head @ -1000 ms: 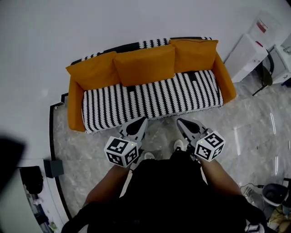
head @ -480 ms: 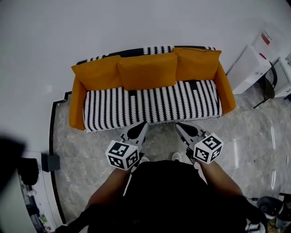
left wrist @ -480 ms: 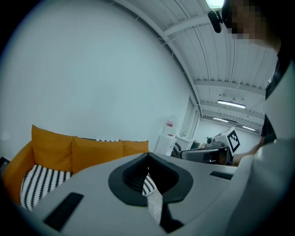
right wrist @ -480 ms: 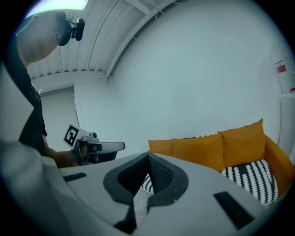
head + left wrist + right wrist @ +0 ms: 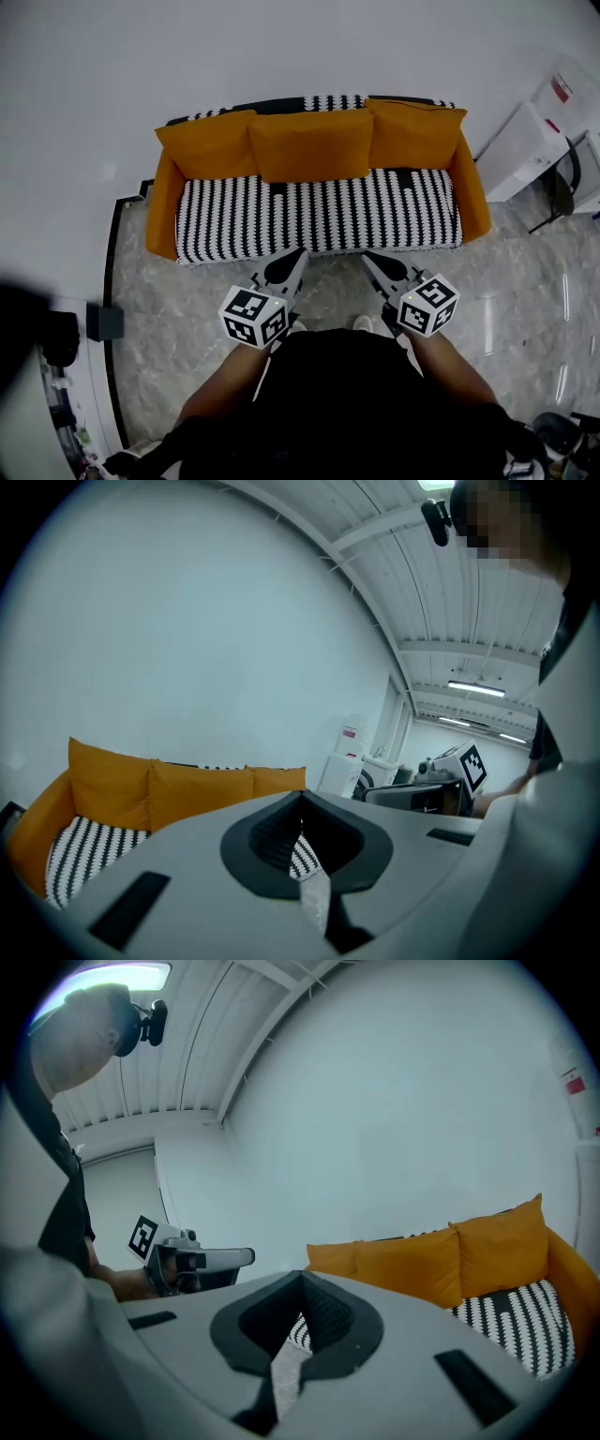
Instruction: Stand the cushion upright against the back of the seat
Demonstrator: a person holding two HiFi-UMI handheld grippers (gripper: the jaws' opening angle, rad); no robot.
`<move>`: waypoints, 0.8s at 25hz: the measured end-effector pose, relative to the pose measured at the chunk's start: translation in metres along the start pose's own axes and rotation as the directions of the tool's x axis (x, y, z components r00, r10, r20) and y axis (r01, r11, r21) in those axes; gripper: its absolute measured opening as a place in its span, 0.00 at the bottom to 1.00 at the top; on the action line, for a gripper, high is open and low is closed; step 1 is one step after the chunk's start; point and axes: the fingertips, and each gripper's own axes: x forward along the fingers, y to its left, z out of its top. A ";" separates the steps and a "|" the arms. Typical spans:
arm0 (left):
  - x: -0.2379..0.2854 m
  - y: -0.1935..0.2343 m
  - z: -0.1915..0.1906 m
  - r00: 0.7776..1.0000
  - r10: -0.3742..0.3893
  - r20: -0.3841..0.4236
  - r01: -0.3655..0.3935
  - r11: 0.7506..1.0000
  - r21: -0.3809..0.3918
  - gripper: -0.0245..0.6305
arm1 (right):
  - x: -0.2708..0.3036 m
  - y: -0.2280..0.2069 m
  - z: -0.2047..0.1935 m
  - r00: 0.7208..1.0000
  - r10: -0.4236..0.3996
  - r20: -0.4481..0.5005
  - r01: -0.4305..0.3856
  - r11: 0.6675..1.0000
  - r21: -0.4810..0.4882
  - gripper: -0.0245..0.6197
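The left hand-held gripper [image 5: 296, 255] has its jaws fully together and holds nothing. In the left gripper view only floor and seat fabric show past the closed tips. The right hand-held gripper [image 5: 368, 257] is likewise closed and empty. Both point forward at the sofa [image 5: 161, 220], side by side and apart from each other. In the head view their tips lie near the front edge of the seat.

A black-and-white striped cover [image 5: 319, 211] lies over the seat and the top of the backrest. The sofa arms are plain orange. Three orange cushions [image 5: 311, 145] stand upright in a row against the backrest, edge to edge, from arm to arm. Both grippers are well apart from them.

The sofa backs onto a plain white wall [image 5: 281, 47]. The floor [image 5: 159, 319] is glossy grey marbled tile. A black strip [image 5: 109, 272] runs along the floor left of the sofa, with a small dark box [image 5: 104, 322] beside it. A white cabinet [image 5: 521, 141] stands right of the sofa. The ceiling [image 5: 441, 621] is ribbed white panel with strip lights.
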 end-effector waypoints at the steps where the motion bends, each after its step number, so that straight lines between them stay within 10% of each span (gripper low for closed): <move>1: 0.001 0.000 0.000 1.000 0.000 -0.001 0.000 1.000 0.000 0.06 | 0.000 -0.001 -0.001 1.000 0.000 -0.001 0.000 1.000 0.002 0.09; 20: 0.012 0.007 0.012 1.000 -0.011 0.008 0.011 1.000 0.008 0.06 | 0.004 -0.006 0.008 0.999 0.019 0.028 -0.020 0.999 0.031 0.09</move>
